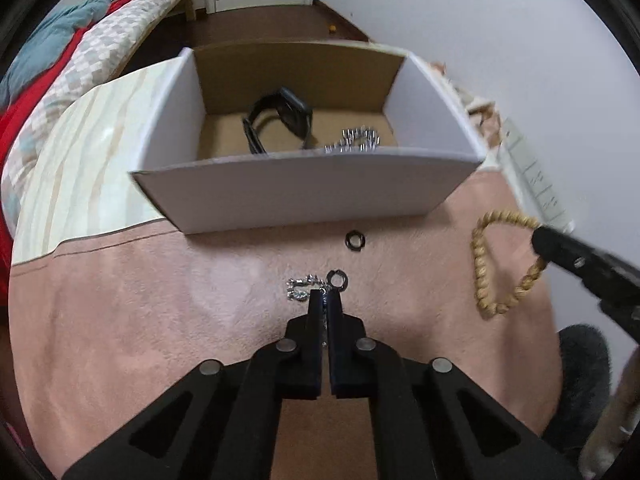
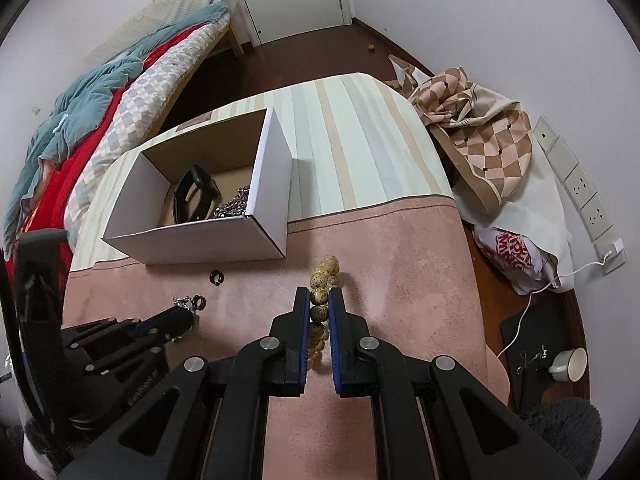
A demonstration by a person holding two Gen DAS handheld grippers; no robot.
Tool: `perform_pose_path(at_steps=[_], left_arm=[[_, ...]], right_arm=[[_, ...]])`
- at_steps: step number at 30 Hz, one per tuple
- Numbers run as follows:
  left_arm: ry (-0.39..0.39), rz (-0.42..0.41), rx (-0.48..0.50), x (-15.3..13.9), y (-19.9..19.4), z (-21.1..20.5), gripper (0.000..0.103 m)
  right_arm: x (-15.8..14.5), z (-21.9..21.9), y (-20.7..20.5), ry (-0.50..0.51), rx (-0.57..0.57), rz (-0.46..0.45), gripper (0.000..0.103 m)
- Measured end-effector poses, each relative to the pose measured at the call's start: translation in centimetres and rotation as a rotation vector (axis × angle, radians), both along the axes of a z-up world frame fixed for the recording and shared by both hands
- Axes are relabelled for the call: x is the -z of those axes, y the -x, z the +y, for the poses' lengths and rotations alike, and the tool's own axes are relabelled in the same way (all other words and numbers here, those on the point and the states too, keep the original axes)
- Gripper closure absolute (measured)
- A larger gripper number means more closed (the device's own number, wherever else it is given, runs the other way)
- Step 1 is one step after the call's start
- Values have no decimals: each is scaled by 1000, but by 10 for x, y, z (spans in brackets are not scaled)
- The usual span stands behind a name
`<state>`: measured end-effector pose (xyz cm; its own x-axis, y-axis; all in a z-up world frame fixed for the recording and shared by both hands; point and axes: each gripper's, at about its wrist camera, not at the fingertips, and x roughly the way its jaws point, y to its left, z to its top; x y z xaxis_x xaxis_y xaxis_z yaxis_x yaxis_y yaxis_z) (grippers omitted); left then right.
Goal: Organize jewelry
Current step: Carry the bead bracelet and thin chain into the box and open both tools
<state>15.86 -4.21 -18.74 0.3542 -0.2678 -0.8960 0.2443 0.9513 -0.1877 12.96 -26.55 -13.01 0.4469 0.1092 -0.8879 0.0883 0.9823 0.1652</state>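
A silver chain [image 1: 298, 286] with a small ring [image 1: 337, 279] lies on the pink mat [image 1: 160, 320]. My left gripper [image 1: 326, 295] is shut on its end, and links glint between the pads. In the right wrist view the chain [image 2: 182, 302] sits at the left gripper's [image 2: 188, 318] tip. My right gripper [image 2: 320, 298] is shut on a speckled bead bracelet [image 2: 326, 270], whose loop [image 1: 480, 264] shows beside the right gripper [image 1: 540, 240] in the left wrist view. A white box [image 1: 304, 192] [image 2: 200, 244] behind holds a black watch [image 1: 280, 116] and a silver link bracelet [image 1: 356, 140].
A black ring [image 1: 354, 240] [image 2: 216, 277] lies on the mat just before the box. Striped tabletop [image 2: 352, 140] extends behind. A bed with quilts [image 2: 100, 100] is at the left, a checked cloth [image 2: 472, 120], wall sockets [image 2: 580, 184] and a cup [image 2: 568, 364] at the right.
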Motion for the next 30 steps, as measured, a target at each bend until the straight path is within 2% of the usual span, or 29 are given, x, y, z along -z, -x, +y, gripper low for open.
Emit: perform_pose_path(at_steps=[6, 17, 22, 26, 30], left_arm=[[91, -50, -46, -48, 9, 32, 103], [185, -142, -28, -128, -2, 41, 103], [172, -204, -6, -160, -27, 37, 103], [139, -173, -10, -151, -58, 38, 103], [108, -82, -31, -115, -86, 41, 103]], right_arm=[[-23, -3, 1, -44, -3, -43, 94], [-89, 8, -10, -130, -56, -143, 94], [-124, 21, -36, -155, -121, -193, 94], [-129, 34, -70, -158, -169, -196, 94], [-110, 45, -111, -186, -216, -133, 94]])
